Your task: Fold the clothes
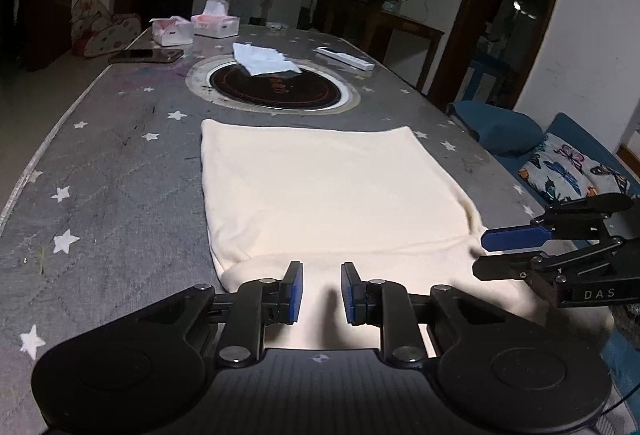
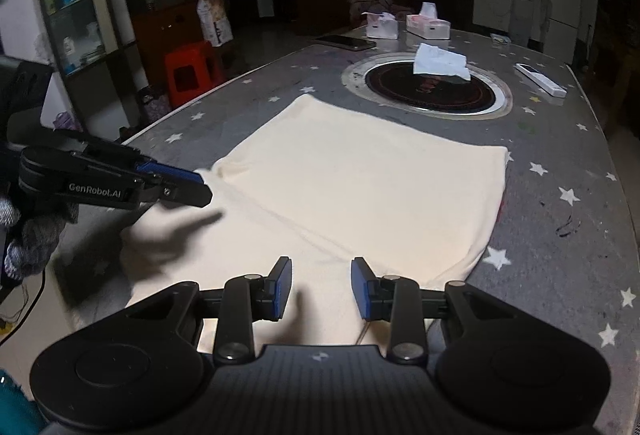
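A cream garment (image 1: 328,191) lies flat on the grey star-patterned table, partly folded, with a folded layer over its far part; it also shows in the right wrist view (image 2: 360,187). My left gripper (image 1: 322,293) is open and empty, just above the garment's near edge. It shows from the side at the left of the right wrist view (image 2: 202,185). My right gripper (image 2: 320,289) is open and empty over the garment's near edge. It shows at the right of the left wrist view (image 1: 482,253), by the garment's right corner.
A round black hotplate (image 1: 276,87) is set in the table (image 1: 120,163) beyond the garment, with a white cloth (image 1: 264,59) on it. Tissue boxes (image 1: 216,23), a phone (image 1: 148,55) and a white remote (image 1: 346,58) lie farther back. A blue sofa with cushions (image 1: 568,171) stands right.
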Demonstrator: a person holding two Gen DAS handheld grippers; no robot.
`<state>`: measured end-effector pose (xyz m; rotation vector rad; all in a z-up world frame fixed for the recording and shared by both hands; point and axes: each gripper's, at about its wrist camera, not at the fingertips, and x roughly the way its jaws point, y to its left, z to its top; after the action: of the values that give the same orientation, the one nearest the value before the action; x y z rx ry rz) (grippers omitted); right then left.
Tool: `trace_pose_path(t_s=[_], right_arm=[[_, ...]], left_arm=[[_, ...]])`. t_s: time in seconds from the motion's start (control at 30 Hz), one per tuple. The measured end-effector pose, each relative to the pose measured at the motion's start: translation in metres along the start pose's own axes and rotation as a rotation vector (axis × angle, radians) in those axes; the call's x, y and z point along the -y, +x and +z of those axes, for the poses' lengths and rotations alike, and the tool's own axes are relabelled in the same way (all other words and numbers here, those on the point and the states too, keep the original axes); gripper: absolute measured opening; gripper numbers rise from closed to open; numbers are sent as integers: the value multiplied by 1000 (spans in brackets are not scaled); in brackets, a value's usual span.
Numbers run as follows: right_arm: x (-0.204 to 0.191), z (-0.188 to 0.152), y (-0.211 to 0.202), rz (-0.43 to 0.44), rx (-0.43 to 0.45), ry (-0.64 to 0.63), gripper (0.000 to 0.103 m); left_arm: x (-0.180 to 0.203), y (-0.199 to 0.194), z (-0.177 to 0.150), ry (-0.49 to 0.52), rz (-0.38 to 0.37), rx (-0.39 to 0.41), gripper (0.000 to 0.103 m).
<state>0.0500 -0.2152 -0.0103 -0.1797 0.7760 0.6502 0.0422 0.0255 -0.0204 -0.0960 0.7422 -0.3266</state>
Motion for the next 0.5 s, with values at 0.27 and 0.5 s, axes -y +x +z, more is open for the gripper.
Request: trace_pose_path(t_s=[0.27, 0.5], right_arm=[[-13, -18, -9, -5, -14, -40, 33], [-17, -29, -10, -16, -31, -48, 33]], left_arm=[[22, -6, -25, 99, -4, -38, 23], [33, -7, -29, 133, -8, -36, 23]])
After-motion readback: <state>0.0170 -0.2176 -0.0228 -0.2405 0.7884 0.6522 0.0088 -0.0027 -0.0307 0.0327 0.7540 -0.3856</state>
